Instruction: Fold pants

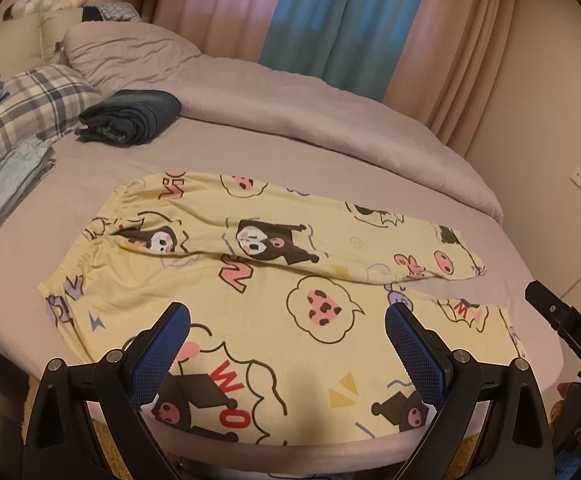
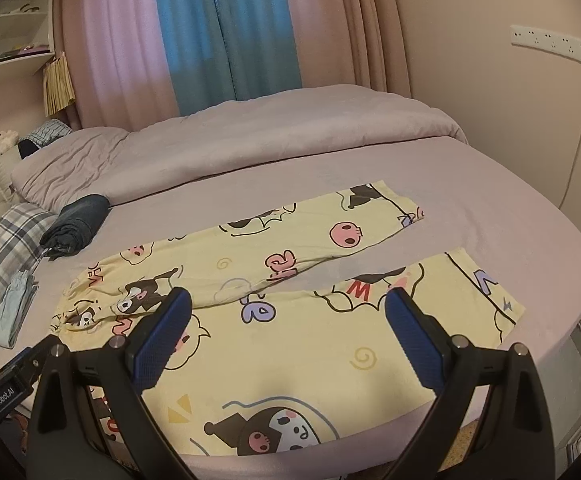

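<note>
Yellow cartoon-print pants [image 1: 250, 272] lie spread flat on the lilac bed, waistband to the left, both legs running right with a gap between the cuffs. They also show in the right wrist view [image 2: 290, 320]. My left gripper [image 1: 286, 324] is open and empty, hovering over the near leg close to the waist end. My right gripper [image 2: 286, 308] is open and empty, hovering over the near leg toward the cuff end. The right gripper's body [image 1: 570, 328] shows at the right edge of the left wrist view.
A folded dark garment [image 1: 130, 118] lies behind the pants at the left. A plaid pillow [image 1: 30, 108] and folded light-blue clothes [image 1: 6, 188] sit at far left. A rolled duvet [image 1: 290, 100] runs along the back. The bed's near edge [image 1: 290, 456] is below the grippers.
</note>
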The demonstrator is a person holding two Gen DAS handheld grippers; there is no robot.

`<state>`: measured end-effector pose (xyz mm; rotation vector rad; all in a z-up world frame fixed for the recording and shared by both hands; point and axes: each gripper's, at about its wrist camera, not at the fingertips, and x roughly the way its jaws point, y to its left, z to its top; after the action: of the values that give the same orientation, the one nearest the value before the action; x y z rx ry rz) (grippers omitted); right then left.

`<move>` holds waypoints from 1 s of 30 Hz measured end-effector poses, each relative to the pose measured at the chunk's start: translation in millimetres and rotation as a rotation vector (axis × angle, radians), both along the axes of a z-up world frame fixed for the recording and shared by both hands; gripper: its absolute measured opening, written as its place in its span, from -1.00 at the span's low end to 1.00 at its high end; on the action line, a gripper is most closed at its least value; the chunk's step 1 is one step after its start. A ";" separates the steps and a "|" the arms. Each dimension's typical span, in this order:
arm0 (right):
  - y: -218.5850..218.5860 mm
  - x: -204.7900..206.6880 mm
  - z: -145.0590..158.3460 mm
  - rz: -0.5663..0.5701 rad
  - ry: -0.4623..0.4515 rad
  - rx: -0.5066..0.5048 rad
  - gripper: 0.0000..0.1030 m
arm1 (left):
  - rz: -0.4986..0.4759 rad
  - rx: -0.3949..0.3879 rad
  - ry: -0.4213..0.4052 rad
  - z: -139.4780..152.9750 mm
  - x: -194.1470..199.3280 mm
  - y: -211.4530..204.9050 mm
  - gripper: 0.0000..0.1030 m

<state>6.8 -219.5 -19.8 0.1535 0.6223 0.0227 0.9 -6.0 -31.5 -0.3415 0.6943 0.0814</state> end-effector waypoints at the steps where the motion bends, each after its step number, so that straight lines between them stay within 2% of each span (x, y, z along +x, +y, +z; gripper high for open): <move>1: 0.5 -0.5 0.0 -0.002 0.000 -0.004 0.91 | 0.000 -0.002 0.001 -0.6 0.3 0.2 0.90; 9: 5.5 -2.2 0.2 0.007 0.001 -0.005 0.91 | 0.024 -0.032 0.033 -2.3 2.8 5.7 0.91; 30: 24.8 -3.5 -1.2 0.040 0.011 -0.042 0.91 | -0.014 -0.007 0.027 -2.4 -0.8 -4.0 0.90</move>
<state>3.3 -194.7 -21.1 0.1005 0.6362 0.0476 0.2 -10.0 -33.9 -0.3429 0.7234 0.0704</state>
